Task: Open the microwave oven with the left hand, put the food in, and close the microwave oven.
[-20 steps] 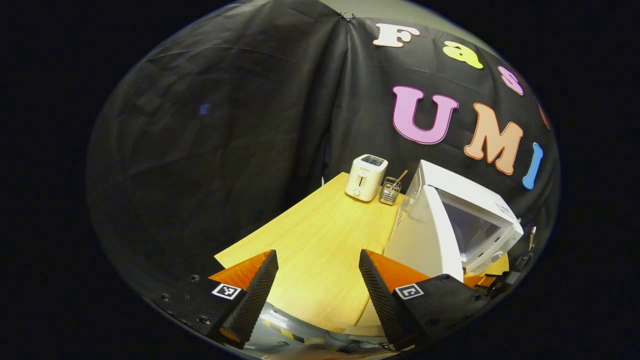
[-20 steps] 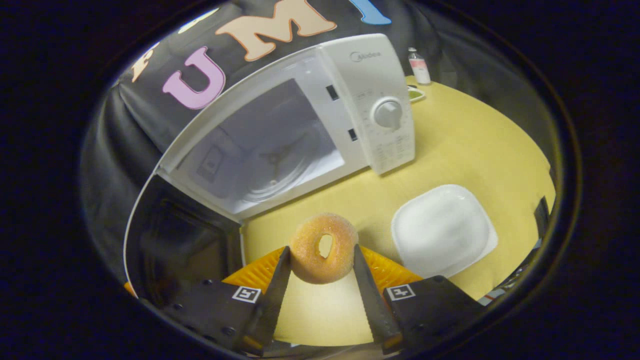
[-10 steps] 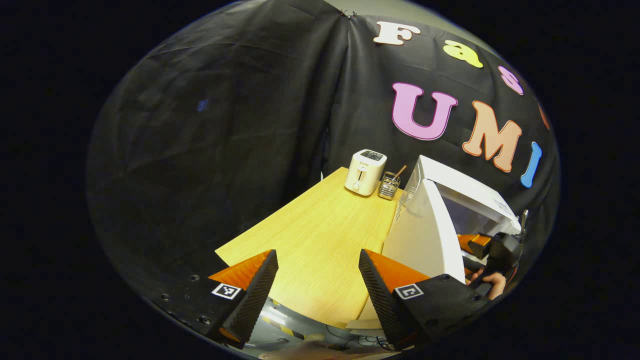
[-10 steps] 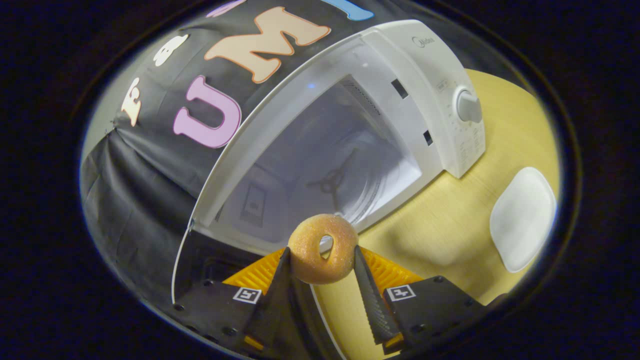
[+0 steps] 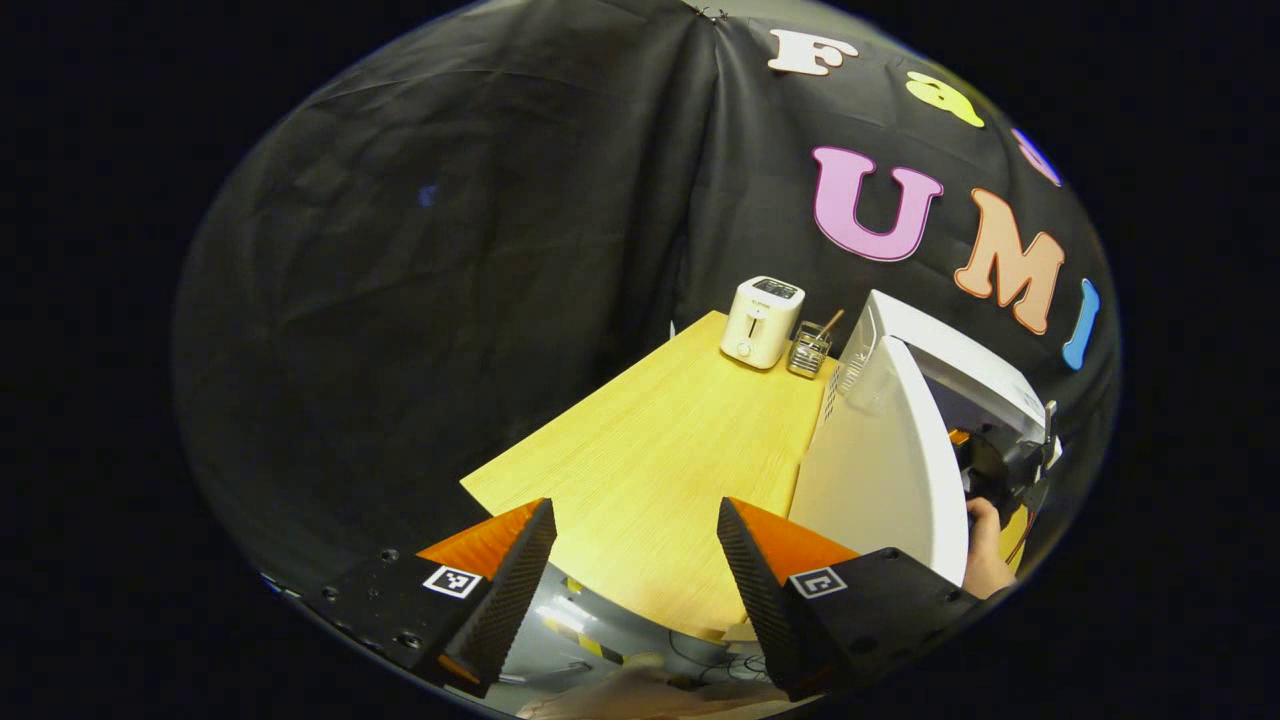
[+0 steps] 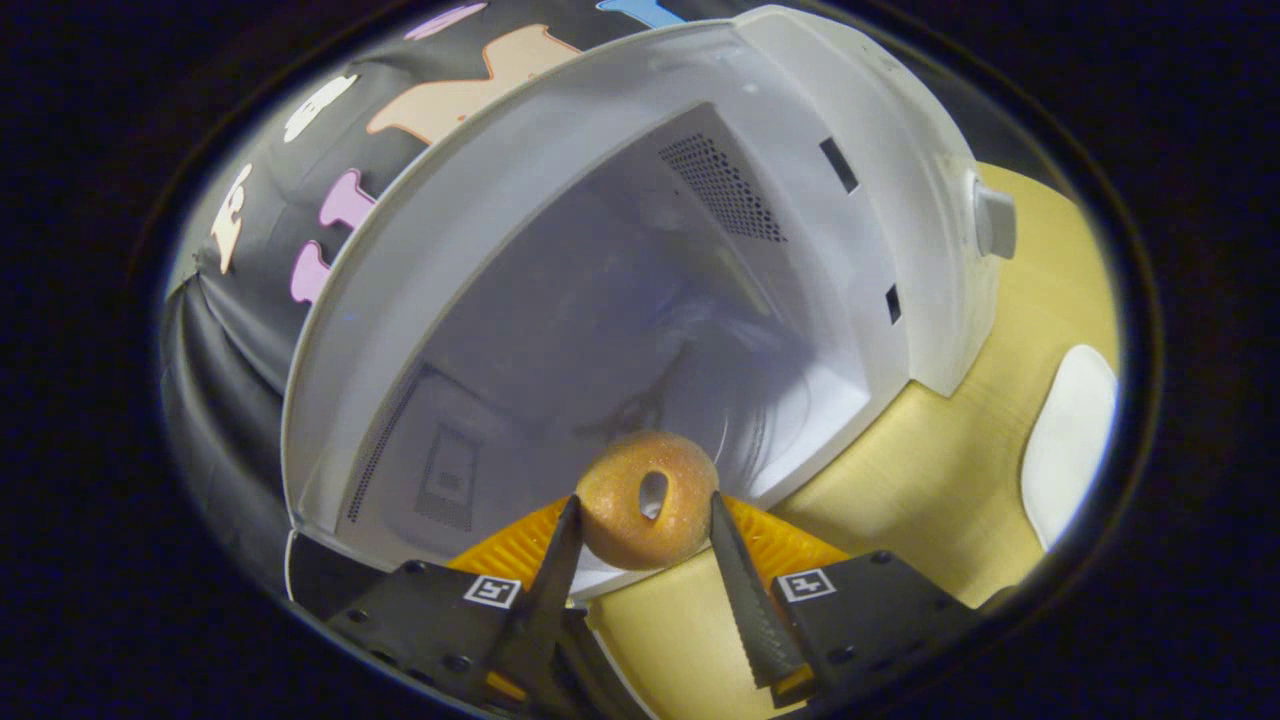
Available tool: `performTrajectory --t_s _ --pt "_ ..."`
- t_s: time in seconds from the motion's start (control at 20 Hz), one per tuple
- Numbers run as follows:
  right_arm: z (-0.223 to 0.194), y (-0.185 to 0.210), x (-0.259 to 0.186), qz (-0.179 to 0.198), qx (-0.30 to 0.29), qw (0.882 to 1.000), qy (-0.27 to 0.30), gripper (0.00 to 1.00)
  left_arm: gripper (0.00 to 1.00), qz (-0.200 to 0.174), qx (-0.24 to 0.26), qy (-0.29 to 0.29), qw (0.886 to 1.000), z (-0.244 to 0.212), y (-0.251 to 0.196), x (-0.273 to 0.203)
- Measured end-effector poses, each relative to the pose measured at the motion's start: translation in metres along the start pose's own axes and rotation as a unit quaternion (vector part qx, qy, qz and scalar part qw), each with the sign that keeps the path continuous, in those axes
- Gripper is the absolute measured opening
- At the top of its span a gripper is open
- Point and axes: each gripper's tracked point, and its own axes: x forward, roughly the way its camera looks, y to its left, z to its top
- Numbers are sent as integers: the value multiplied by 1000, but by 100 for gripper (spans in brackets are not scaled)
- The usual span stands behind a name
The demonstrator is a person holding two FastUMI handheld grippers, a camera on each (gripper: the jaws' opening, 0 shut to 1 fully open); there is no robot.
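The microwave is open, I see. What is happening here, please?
A person works with two handheld grippers. The right gripper is shut on a sugared donut and holds it at the mouth of the microwave, whose door stands open. The donut is not yet set down inside. The left gripper is open and holds nothing, over the table.

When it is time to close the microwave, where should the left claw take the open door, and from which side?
Probably push rather than grip: the door stands swung wide open and shows a plain white outer face. Put the open left claw on that face near its free edge, far from the hinge, coming from the table side. I see no handle.
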Motion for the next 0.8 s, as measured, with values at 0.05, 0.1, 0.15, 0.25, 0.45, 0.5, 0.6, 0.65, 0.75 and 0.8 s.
performTrajectory --t_s 0.05,0.1,0.15,0.25,0.45,0.5,0.6,0.65,0.75,0.8 --pt "1 -1 5 -4 2 1000 -3 71 96 1 1 2 1000 -3 0 1" --pt "2 -1 9 -6 6 1000 -5 71 96 2 2 6 1000 -4 -1 1" --pt "5 0 11 -7 11 1000 -9 71 96 1 4 10 1000 -7 0 -2" --pt "10 1 13 -8 14 1000 -16 71 96 -1 10 11 1000 -9 4 -7" --pt "25 2 7 -1 -10 999 -41 84 96 -9 21 9 1000 -10 -6 -8" --pt "27 2 3 2 -19 999 -44 88 96 -11 22 9 1000 -10 -8 -8" --pt "31 4 -7 10 -36 998 -47 90 96 -15 22 6 1000 -9 -12 -8" --pt "32 4 -14 14 -43 998 -47 90 96 -17 21 5 1000 -9 -13 -9" --pt "32 4 -30 22 -58 997 -46 91 96 -18 18 3 1000 -8 -13 -8" --pt "31 2 -40 25 -68 996 -45 91 95 -19 17 0 1000 -6 -14 -8"
